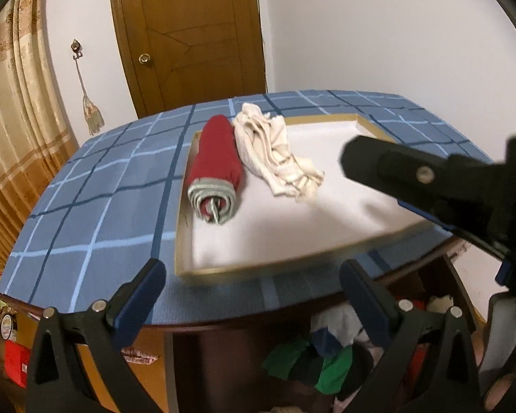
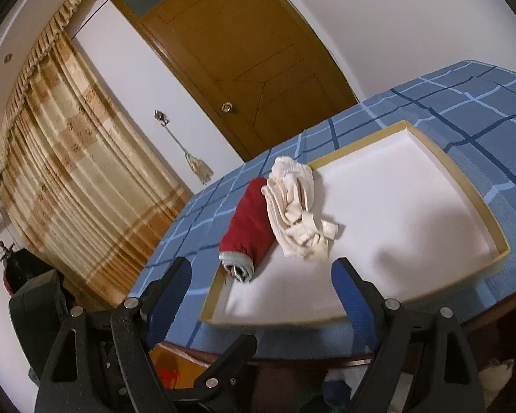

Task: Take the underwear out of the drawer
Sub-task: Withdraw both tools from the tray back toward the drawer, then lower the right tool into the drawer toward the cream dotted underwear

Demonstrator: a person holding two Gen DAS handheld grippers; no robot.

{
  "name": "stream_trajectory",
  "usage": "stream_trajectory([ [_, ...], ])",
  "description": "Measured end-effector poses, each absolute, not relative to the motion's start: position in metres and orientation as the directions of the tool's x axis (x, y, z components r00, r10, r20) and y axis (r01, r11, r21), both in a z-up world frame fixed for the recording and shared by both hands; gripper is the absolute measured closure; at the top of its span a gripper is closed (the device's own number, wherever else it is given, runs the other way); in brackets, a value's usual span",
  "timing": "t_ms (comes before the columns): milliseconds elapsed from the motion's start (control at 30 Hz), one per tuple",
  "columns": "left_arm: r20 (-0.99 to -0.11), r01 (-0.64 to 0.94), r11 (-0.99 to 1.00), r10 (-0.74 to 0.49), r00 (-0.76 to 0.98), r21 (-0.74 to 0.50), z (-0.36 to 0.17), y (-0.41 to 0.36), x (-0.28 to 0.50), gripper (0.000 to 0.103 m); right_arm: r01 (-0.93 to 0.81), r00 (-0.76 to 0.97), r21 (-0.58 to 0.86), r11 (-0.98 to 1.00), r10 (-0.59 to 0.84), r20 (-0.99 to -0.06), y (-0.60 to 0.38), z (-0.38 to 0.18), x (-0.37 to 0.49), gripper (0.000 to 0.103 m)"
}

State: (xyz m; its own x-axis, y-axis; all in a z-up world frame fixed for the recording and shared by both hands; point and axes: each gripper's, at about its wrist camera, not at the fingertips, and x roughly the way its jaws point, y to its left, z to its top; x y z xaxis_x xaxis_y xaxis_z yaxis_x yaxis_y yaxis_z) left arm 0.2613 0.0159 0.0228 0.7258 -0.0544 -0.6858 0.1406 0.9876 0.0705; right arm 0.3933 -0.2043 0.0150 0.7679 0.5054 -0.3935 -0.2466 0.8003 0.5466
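1. Both claws are wide open with nothing in them, hovering at the near edge of the blue checked table point(image 1: 86, 206).
2. The red roll point(image 1: 215, 168) and the crumpled cream pair point(image 1: 275, 155) lie touching in the far-left part of the white tray point(image 1: 292, 234), well ahead of the left claw point(image 1: 254, 296).
3. From the right claw point(image 2: 261, 292), both lie just past the fingertips.
4. The drawer point(image 1: 326, 361) sits open under the table, more clothes inside.

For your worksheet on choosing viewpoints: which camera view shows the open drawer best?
The left wrist view: the drawer lies open under the table edge, green and white clothes visible inside. The right wrist view catches only a dark sliver at the bottom.
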Motion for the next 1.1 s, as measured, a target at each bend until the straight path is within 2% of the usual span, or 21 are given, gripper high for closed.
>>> stream_trajectory([
  [267, -0.730, 0.133, 0.990, -0.059, 0.681, 0.044, -0.001, 0.035, 0.237, 0.001, -0.240, 0.739, 0.545, 0.804, 0.515, -0.435, -0.223, -0.006, 0.365, 0.018],
  [667, -0.801, 0.164, 0.984, -0.046, 0.596, 0.066, -0.045, 0.050, 0.207, 0.001, -0.263, 0.636, 0.460, 0.848, 0.511, -0.578, -0.222, -0.054, 0.330, 0.018],
  [833, -0.827, 0.156, 0.986, -0.033, 0.561, 0.066, -0.059, 0.066, 0.194, 0.001, -0.308, 0.519, 0.475, 0.824, 0.564, -0.642, -0.210, -0.077, 0.325, 0.018],
  [1100, -0.811, 0.111, 0.991, -0.003, 0.586, 0.077, -0.053, 0.095, 0.177, 0.001, -0.391, 0.218, 0.561, 0.730, 0.666, -0.714, -0.159, -0.119, 0.320, 0.018],
])
